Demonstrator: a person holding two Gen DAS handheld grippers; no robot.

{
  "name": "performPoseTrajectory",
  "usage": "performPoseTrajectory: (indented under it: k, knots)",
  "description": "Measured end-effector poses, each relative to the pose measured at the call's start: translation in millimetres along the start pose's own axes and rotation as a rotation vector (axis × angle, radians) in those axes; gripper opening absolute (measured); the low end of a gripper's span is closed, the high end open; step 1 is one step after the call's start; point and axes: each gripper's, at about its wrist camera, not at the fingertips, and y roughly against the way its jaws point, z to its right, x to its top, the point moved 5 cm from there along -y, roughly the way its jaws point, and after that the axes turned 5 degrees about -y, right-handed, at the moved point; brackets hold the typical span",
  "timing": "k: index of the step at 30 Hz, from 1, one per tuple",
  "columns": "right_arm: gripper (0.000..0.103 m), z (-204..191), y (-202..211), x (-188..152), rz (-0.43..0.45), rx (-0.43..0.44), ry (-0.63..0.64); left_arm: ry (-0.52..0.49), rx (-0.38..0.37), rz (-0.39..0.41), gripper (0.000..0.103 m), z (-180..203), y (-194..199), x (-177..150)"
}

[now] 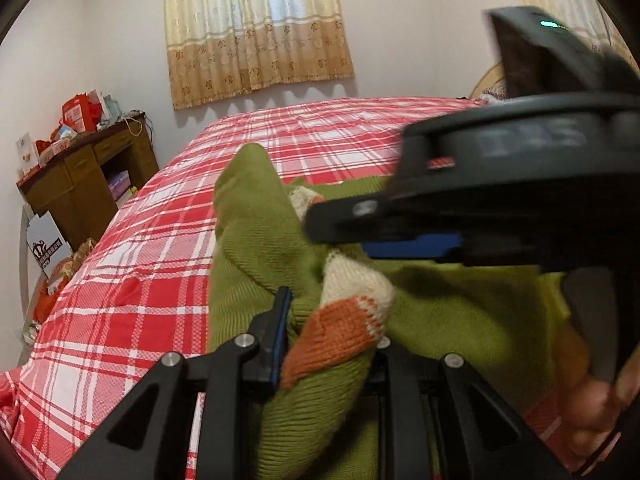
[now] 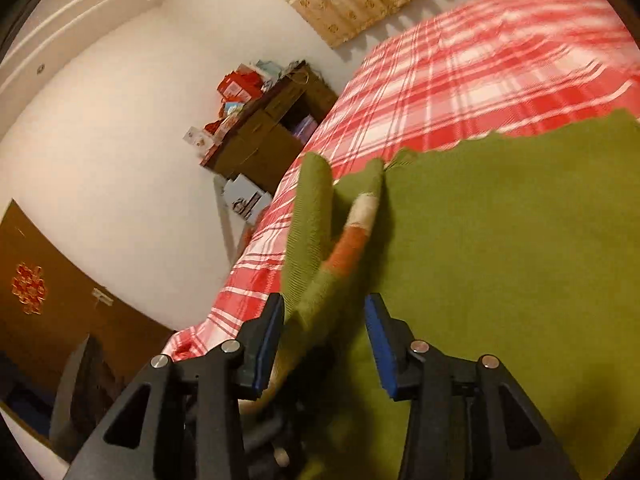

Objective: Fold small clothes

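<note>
Green sweater on the plaid bed.
Left gripper pinches its sleeve at lower centre; right gripper sits apart around the sleeve, lower centre.

One green knit sweater lies on one bed under a red and white plaid sheet. The sweater shows one sleeve lifted, with one cream band and one orange band on it. Two grippers are in view: the left gripper and the right gripper. One wooden cabinet stands beside the bed, carrying several red boxes, too crowded to count. One curtain hangs fully in view, and the edge of a second shows.
</note>
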Motion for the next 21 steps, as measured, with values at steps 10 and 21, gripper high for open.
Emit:
performPoseTrajectory:
  k: [10,21]
  knots:
    - [0.019,-8,-34,-9,-0.049,-0.025,0.073,0.044,-0.071,0.0,0.023,-2,1,-1]
    - [0.012,-16,3,-9,0.015,-0.04,0.118,0.139,-0.168,0.044,0.023,3,20,10]
